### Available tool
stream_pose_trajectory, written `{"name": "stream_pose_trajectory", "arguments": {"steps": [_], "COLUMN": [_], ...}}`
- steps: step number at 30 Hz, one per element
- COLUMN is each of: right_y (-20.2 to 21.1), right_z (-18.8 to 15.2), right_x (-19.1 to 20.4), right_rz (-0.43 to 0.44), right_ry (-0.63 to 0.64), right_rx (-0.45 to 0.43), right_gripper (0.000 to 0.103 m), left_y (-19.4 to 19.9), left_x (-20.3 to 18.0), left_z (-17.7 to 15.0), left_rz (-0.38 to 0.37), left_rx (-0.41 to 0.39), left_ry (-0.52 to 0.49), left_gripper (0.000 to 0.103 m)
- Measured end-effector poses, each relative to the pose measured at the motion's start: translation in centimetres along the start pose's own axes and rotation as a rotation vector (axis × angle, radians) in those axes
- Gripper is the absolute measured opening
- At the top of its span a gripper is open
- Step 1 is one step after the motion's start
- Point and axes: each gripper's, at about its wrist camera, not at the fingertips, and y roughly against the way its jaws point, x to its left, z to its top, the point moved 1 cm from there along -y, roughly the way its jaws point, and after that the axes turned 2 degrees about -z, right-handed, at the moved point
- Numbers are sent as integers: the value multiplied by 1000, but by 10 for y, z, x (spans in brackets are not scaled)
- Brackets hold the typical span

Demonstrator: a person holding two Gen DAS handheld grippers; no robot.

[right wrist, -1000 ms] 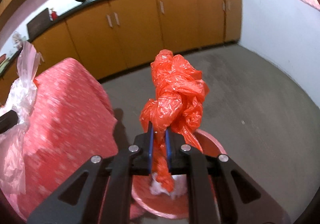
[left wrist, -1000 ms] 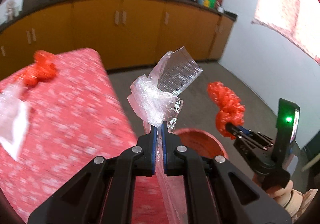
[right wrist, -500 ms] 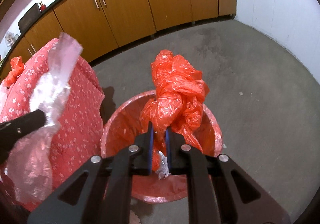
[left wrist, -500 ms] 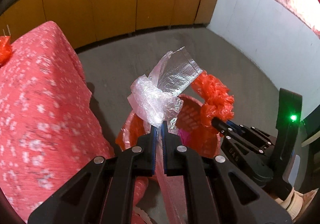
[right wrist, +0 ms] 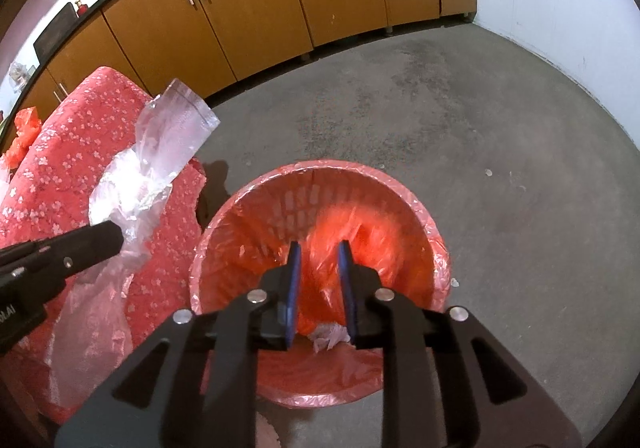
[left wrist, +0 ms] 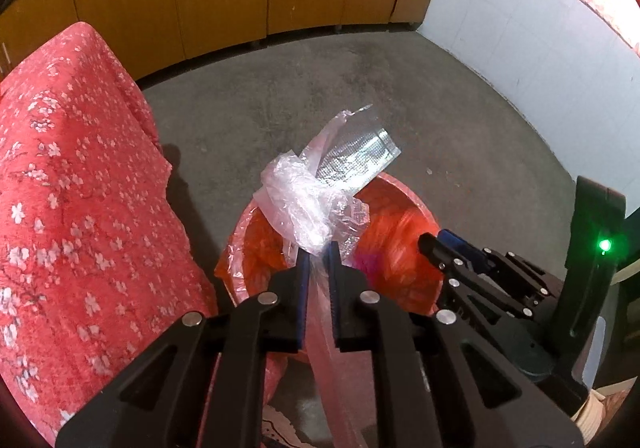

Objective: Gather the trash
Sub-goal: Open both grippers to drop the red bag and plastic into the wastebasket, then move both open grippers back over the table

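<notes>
Two grippers are positioned above a red bin (right wrist: 320,184). The left gripper (left wrist: 318,248) is clamped on a clear plastic wrapper (left wrist: 316,204), which is bunched just beyond its fingertips and trails below them. The right gripper (right wrist: 319,248) is parted, nothing being gripped; an orange plastic bag (right wrist: 352,236), blurred, is seen beyond its fingers inside the bin.
</notes>
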Motion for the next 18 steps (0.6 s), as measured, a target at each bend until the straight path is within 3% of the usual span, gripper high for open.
{"name": "stream_pose_trajectory", "arguments": {"steps": [7, 18], "right_y": [0, 17], "right_z": [-2, 5], "right_x": [-6, 4], "right_rz": [-8, -16], "right_ry": [-5, 7], "right_rx": [10, -17], "right_gripper": [21, 21], "left_y": [0, 37], "left_x": [9, 29], "left_z": [0, 3], "left_rz": [-25, -22], "left_rx": [-1, -87], "left_ry": [43, 101], "left_gripper": [19, 19]}}
